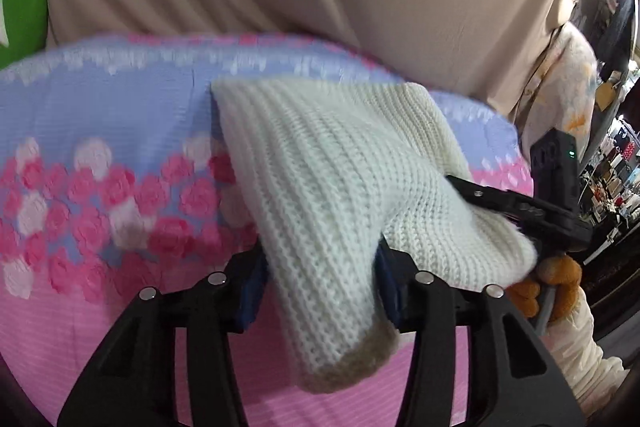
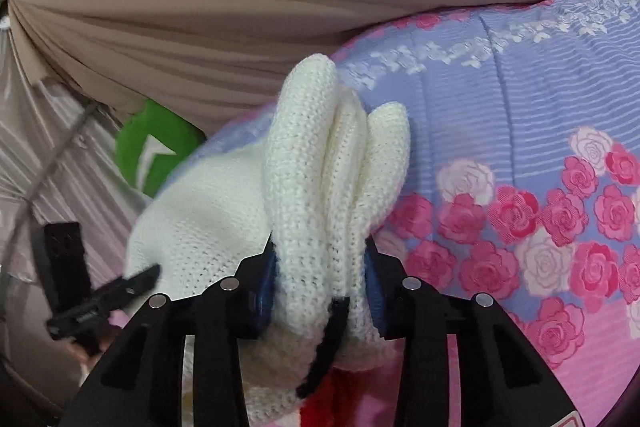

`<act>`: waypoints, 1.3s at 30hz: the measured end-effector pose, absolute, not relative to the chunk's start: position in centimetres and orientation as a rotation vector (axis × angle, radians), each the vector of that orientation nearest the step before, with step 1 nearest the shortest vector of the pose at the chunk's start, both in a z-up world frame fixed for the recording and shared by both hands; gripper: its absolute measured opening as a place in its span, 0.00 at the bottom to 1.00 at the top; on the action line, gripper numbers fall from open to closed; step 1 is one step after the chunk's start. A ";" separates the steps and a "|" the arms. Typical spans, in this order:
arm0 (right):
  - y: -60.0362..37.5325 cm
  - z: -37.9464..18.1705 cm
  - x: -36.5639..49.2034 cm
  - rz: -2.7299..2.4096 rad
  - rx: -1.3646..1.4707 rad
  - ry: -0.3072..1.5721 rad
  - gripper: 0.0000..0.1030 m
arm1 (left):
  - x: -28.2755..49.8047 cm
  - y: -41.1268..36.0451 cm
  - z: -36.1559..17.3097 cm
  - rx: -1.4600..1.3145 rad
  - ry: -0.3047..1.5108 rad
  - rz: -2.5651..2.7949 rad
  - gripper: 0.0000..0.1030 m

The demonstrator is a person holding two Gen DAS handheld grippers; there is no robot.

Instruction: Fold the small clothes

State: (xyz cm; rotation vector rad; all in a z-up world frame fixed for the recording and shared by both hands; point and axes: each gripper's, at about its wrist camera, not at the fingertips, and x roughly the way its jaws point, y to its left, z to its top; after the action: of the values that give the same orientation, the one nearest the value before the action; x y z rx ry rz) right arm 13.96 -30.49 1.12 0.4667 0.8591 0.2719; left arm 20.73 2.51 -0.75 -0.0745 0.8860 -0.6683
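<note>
Left wrist view: the left claw (image 1: 320,287) pinches a fold of the cream knit garment (image 1: 332,187) between its blue pads, the knit draping forward over the floral bedsheet (image 1: 100,147). To its right, the right claw (image 1: 472,189) bites the same garment's edge, held by a hand in an orange glove (image 1: 548,287)

Right wrist view: the right claw (image 2: 320,291) clamps bunched folds of knit rising just ahead; the left claw (image 2: 148,273) grips the garment at left, beige curtain (image 2: 240,7) beyond
</note>
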 end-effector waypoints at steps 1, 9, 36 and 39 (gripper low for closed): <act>-31.1 1.0 13.7 0.266 0.507 0.849 0.51 | 20.7 2.3 -2.1 -0.053 0.919 -0.638 0.52; -28.2 8.2 5.4 0.289 0.372 0.749 0.53 | 14.6 4.9 1.0 -0.124 0.791 -0.607 0.74; -26.1 10.9 3.1 0.216 0.206 0.670 0.17 | 12.9 3.9 3.7 0.015 0.705 -0.415 0.58; -24.2 7.9 7.2 0.169 0.113 0.772 0.11 | 15.0 1.5 3.3 0.060 0.708 -0.373 0.58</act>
State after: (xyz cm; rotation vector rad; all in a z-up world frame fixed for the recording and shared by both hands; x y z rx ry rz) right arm 7.22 -24.24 7.86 0.1127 0.7722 0.1692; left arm 15.00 1.54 3.29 0.0605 0.7084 -0.3732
